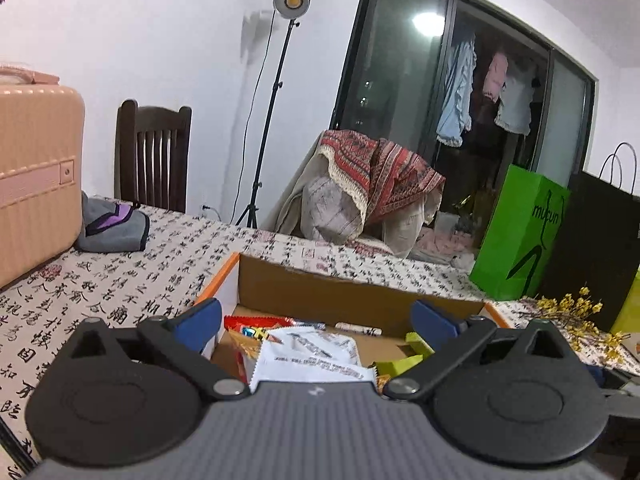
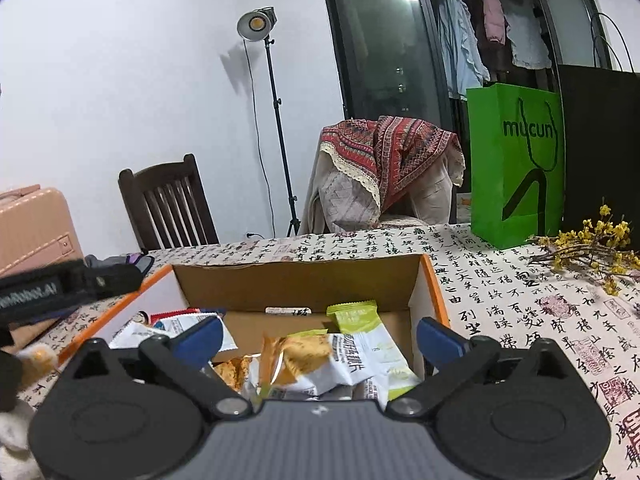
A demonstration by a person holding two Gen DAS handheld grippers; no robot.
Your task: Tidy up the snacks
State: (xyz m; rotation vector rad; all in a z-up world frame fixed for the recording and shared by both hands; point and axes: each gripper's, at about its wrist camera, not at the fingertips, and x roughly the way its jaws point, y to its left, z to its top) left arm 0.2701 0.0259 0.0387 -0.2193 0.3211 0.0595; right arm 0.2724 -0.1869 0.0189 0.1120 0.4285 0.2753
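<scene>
An open brown cardboard box with orange-edged white flaps (image 2: pixel 298 286) sits on the desk (image 2: pixel 520 304), which is covered by a cream cloth printed with black calligraphy, and the snacks are piled loose inside it. Nearest the right tongs (image 2: pixel 320 338) lie a white crinkled packet with dark lettering (image 2: pixel 352 364), an orange foil packet (image 2: pixel 296 354) and a pale green wrapper (image 2: pixel 354 314) leaning near the back wall. The left tongs (image 1: pixel 316 324) hover over the same box, above a white packet with printed text (image 1: pixel 308 356), a red wrapper (image 1: pixel 256 322) and a yellow-green packet (image 1: pixel 400 362). Both pairs of tongs stand wide, their blue pads well apart, with nothing gripped between them. Outward on the desk, a bright green paper bag with black lettering (image 2: pixel 516 164) stands beside a tall black paper bag (image 2: pixel 600 148), with a spray of dry twigs bearing yellow blossoms (image 2: pixel 588 248) lying in front of them. On the far left are a pink hard-shell suitcase (image 1: pixel 36 176) and a folded grey pouch with purple trim (image 1: pixel 114 226). Behind the desk stand a dark wooden slatted chair (image 2: pixel 168 204), a chair draped with a red patterned cloth (image 2: pixel 388 160) and a studio light on a thin black stand (image 2: pixel 258 24).
</scene>
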